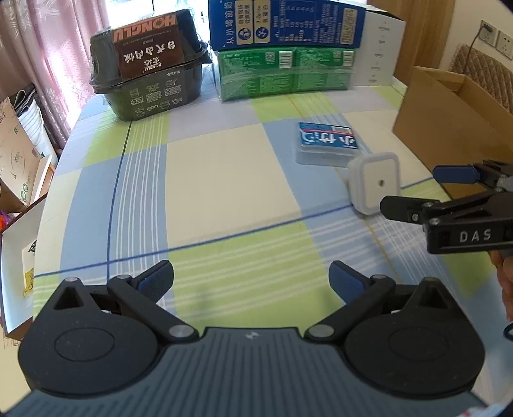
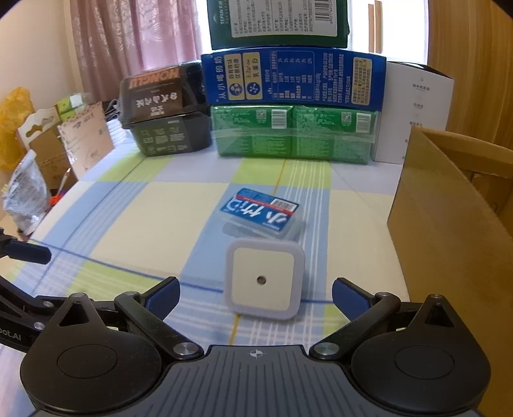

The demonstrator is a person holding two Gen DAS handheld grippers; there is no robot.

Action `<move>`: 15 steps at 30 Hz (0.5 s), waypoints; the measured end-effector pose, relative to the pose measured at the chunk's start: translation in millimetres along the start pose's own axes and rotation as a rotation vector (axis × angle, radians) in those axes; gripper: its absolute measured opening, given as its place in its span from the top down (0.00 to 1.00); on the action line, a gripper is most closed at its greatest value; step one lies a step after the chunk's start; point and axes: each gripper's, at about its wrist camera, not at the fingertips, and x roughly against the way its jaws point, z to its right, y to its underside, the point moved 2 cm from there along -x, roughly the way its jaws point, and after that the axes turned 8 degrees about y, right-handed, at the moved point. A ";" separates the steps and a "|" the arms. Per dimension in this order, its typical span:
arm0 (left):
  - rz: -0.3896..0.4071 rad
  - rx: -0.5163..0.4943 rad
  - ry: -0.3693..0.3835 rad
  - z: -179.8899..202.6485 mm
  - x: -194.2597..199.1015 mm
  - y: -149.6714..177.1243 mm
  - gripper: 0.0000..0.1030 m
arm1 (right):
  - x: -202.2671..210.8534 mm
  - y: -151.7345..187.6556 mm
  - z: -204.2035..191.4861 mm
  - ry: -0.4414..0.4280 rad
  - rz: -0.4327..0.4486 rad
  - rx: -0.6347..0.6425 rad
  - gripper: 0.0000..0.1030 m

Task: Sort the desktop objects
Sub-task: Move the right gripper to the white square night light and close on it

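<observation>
A white square night light point(image 2: 263, 282) stands on the checked tablecloth, right in front of my open right gripper point(image 2: 256, 297), between its fingers' lines but not touched. It also shows in the left wrist view point(image 1: 373, 183). A clear case with a blue label point(image 2: 261, 213) lies flat just behind it, also seen in the left wrist view point(image 1: 327, 142). My left gripper point(image 1: 251, 280) is open and empty over the cloth. The right gripper point(image 1: 413, 189) enters the left wrist view from the right, open beside the night light.
An open cardboard box point(image 2: 449, 231) stands at the right, also in the left wrist view point(image 1: 449, 122). At the back stand a black food tub point(image 1: 150, 70), green packs point(image 1: 285, 73), a blue carton point(image 1: 285, 22) and a white box point(image 1: 380, 51). Boxes and bags crowd the left table edge.
</observation>
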 end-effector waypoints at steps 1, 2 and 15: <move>0.001 0.004 -0.001 -1.8 -4.8 -1.0 0.02 | -5.5 0.0 1.2 0.005 0.003 -0.011 0.06; 0.003 0.010 -0.005 -3.6 -9.0 -1.9 0.02 | -10.0 0.2 2.2 0.007 0.001 -0.024 0.06; 0.005 0.097 0.011 -16.9 -40.0 -3.2 0.02 | -42.8 4.9 0.7 0.047 -0.031 -0.011 0.30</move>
